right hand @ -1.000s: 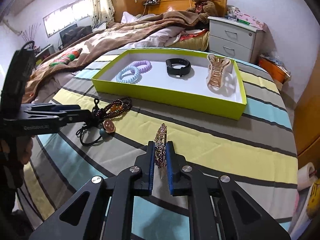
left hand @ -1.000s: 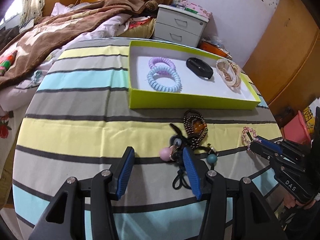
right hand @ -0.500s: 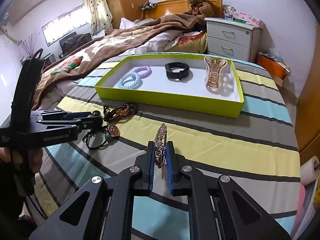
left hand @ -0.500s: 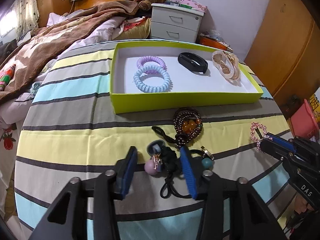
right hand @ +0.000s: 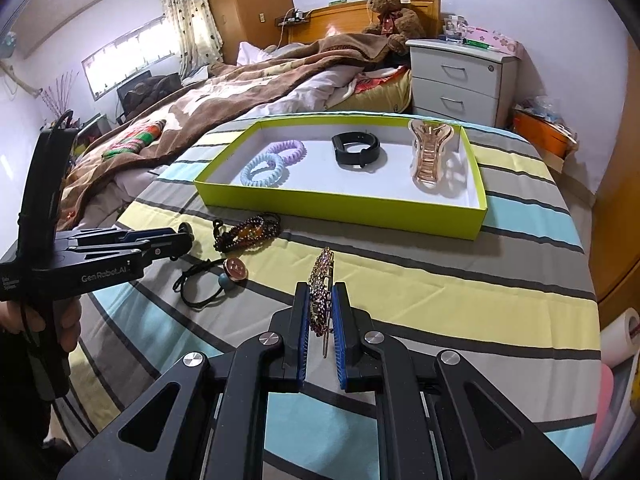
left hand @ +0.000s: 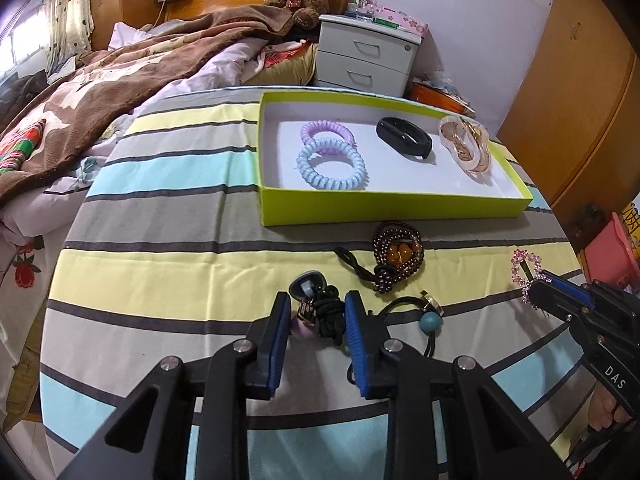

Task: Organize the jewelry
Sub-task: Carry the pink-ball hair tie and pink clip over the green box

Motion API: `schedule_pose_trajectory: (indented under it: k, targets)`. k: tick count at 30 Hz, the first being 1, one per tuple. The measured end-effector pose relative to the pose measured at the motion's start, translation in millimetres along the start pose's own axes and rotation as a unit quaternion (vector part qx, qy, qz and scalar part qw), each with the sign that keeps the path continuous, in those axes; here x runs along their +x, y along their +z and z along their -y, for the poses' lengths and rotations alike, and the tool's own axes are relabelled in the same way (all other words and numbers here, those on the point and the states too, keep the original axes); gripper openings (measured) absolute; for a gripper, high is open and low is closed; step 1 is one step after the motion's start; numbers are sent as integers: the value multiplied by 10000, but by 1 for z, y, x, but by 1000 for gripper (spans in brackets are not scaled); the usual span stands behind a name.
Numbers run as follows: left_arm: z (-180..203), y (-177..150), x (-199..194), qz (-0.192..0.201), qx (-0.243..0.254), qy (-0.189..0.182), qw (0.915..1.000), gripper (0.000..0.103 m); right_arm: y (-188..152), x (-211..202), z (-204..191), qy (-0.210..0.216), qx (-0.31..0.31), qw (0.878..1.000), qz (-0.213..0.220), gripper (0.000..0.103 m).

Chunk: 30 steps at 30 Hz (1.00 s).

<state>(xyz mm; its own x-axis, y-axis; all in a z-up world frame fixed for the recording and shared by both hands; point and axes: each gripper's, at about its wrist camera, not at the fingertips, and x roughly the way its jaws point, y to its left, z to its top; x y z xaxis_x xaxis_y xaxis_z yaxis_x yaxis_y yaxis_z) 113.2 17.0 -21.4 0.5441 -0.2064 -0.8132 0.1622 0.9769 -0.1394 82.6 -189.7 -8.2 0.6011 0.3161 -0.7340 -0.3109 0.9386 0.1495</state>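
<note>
Left gripper (left hand: 316, 316) jaws straddle the black charm hair tie (left hand: 326, 314), not visibly clamped, nearer than the green tray (left hand: 384, 206); right gripper (right hand: 321, 316) pinches the rhinestone hair clip (right hand: 320, 280), long axis pointing trayward

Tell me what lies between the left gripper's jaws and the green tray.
In the left wrist view: only the brown bead bracelet on striped cloth, before the green tray.

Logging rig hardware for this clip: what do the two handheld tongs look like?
Both are matte black with angular cut-out frames, silver bolts and blue finger pads. The left tongs carry white "GenRobot.AI" lettering and a black cable; the right tongs show "DAS". A bare hand grips the left handle.
</note>
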Motion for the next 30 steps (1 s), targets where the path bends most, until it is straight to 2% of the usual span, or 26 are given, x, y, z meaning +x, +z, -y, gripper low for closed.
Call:
schedule_pose_trajectory:
  k: [12,21,30]
  targets:
    - [-5,9,-22,293,-62,-56,9995,28,12,-13,-4,-25,68,9998,188,11]
    - [-6,33,-37,566,-44,-174,9982,28,35,-20,-4,-50,146,9990,414,11]
    - [-3,62,-31,675,-16,-295,9973,28,65,-3,5,-92,327,9985,440,11]
